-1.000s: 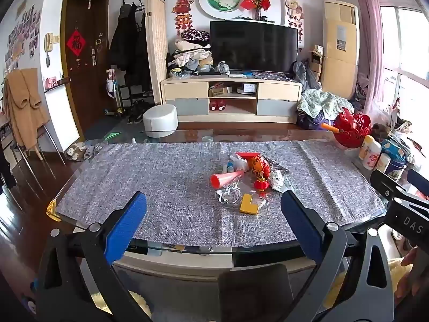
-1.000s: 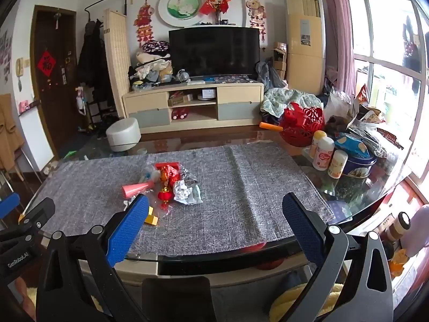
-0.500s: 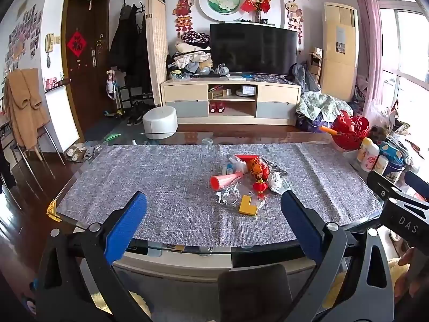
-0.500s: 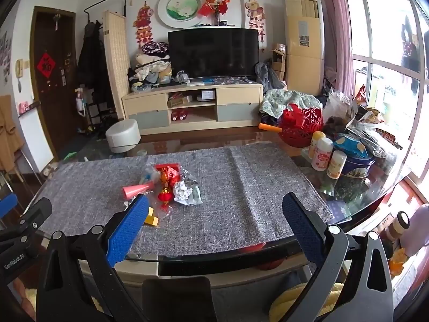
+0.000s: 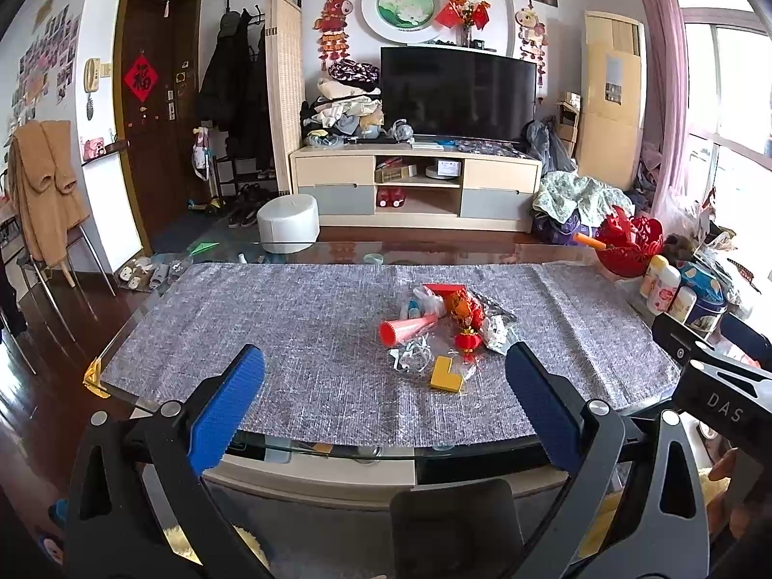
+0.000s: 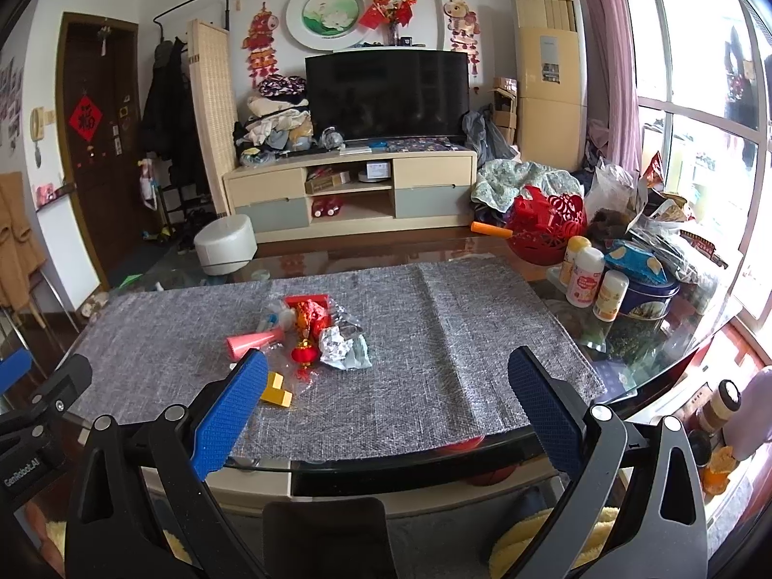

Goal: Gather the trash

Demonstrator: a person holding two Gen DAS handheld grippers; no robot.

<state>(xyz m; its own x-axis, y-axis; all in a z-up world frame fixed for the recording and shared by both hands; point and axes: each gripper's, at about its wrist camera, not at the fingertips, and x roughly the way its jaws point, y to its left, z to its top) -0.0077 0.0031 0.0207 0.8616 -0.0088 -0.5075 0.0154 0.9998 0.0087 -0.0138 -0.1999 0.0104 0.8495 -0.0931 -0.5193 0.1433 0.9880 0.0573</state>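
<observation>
Both the left gripper [image 5: 383, 388] and right gripper [image 6: 386, 386] are wide apart, holding nothing. Go slowly to the trash pile [image 5: 444, 328] mid-frame; grab one piece.

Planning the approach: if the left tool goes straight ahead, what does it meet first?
Probably the grey table mat, short of the trash pile, which sits right of centre. The left tool is open and empty; depth is unclear.

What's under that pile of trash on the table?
A grey cloth lies under the trash pile, and the cloth rests on a glass table. Clear plastic wrap sits beneath the yellow block. Whatever is buried deeper inside the pile is covered.
</observation>
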